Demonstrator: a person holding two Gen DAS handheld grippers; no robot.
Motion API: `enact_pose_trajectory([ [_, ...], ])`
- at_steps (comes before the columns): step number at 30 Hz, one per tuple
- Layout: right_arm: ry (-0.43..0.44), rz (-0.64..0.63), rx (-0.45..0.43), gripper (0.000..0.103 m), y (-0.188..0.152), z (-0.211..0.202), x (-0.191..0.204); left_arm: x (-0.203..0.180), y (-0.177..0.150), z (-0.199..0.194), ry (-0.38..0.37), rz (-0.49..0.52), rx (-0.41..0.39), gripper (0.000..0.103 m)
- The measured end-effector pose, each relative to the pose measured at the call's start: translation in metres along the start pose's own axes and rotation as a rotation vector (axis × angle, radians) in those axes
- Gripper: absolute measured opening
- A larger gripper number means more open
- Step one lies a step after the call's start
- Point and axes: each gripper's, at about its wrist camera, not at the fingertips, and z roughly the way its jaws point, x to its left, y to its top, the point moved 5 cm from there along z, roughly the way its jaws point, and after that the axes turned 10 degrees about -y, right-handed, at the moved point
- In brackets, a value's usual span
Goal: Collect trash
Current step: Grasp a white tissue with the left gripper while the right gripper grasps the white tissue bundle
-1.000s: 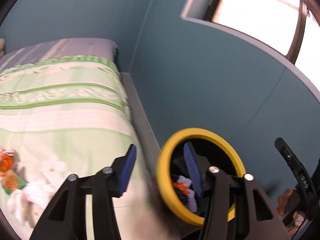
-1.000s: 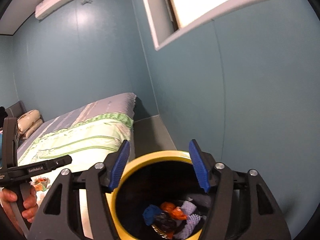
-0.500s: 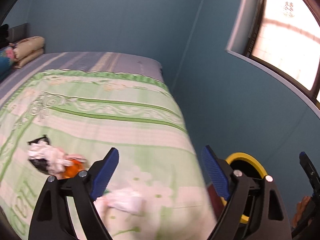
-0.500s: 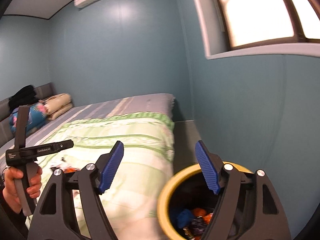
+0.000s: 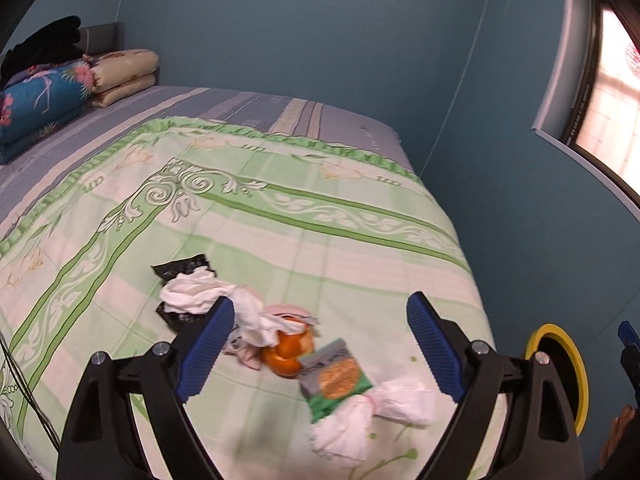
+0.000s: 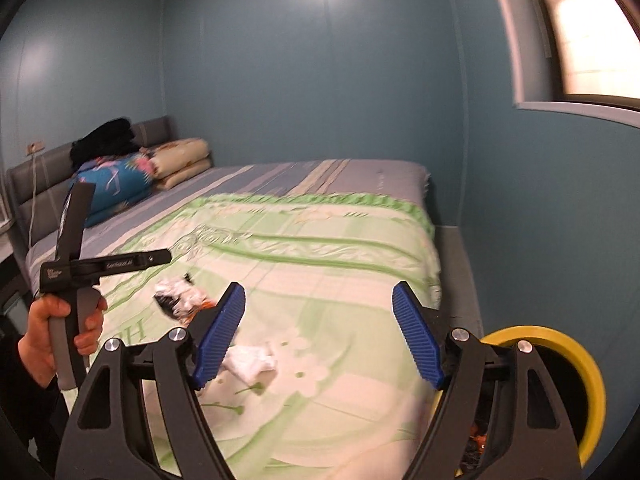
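Note:
Trash lies on the green bed cover [image 5: 280, 208]: crumpled white tissue [image 5: 200, 290] over a black wrapper [image 5: 180, 266], orange peel [image 5: 290, 346], a green and grey snack packet [image 5: 334, 378] and more white tissue [image 5: 372, 416]. My left gripper [image 5: 320, 346] is open and empty, just above the peel and packet. My right gripper [image 6: 318, 334] is open and empty over the bed edge, with white tissue [image 6: 250, 360] below it. The yellow-rimmed bin [image 6: 576, 364] stands on the floor at the right, with trash inside; it also shows in the left wrist view [image 5: 576, 368].
Folded blankets and pillows [image 6: 132, 172] lie at the grey headboard [image 6: 28, 184]. Teal walls close the far side and right. A narrow floor strip [image 6: 460, 264] runs between bed and wall. A window [image 6: 592, 28] is at the upper right.
Both grippers swung left from the bin to the bed. The left one now faces the trash pile. Both jaws stay open.

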Motion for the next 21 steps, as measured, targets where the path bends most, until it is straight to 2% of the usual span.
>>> enact_pose_trajectory([
  [7,0.098,-0.088,0.081,0.072,-0.019,0.047,0.049,0.047,-0.010,0.014,0.026,-0.032,0.018,0.085],
  [11,0.125,-0.143,0.123,0.072,-0.029,0.070,0.072,0.069,-0.015,0.027,0.025,-0.046,0.039,0.085],
  [21,0.164,-0.209,0.211,0.072,-0.055,0.115,0.100,0.092,-0.015,0.057,0.059,-0.022,0.079,0.085],
])
